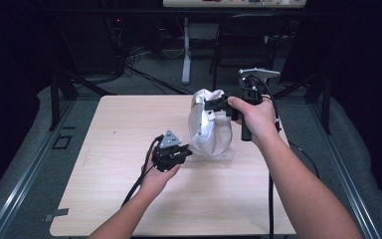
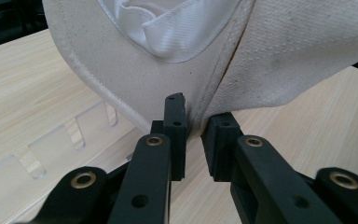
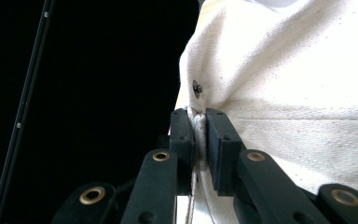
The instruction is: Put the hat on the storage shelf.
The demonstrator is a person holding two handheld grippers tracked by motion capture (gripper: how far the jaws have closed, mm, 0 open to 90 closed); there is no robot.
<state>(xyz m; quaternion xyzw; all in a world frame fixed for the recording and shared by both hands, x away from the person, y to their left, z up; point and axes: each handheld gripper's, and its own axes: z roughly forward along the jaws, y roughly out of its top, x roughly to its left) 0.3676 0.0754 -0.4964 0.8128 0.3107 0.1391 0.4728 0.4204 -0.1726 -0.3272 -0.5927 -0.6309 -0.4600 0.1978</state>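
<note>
A cream fabric cap (image 1: 206,130) is held upright over the light wooden table (image 1: 124,124), between my two grippers. My left gripper (image 1: 188,152) sits at the cap's lower left edge. In the left gripper view its jaws (image 2: 196,131) are shut on the cap (image 2: 284,51) where the stitched brim meets the crown. My right gripper (image 1: 210,105) reaches in from the right at the cap's upper part. In the right gripper view it (image 3: 200,127) pinches a fold of the cap (image 3: 307,93) just below a small metal eyelet (image 3: 196,87).
A clear slotted acrylic plate (image 2: 28,156) lies on the table under the cap, also seen from above as a clear plate (image 1: 219,157). Cables trail from both grippers toward the table's near edge. A dark chair (image 1: 243,40) and a white desk leg (image 1: 186,50) stand beyond the far edge.
</note>
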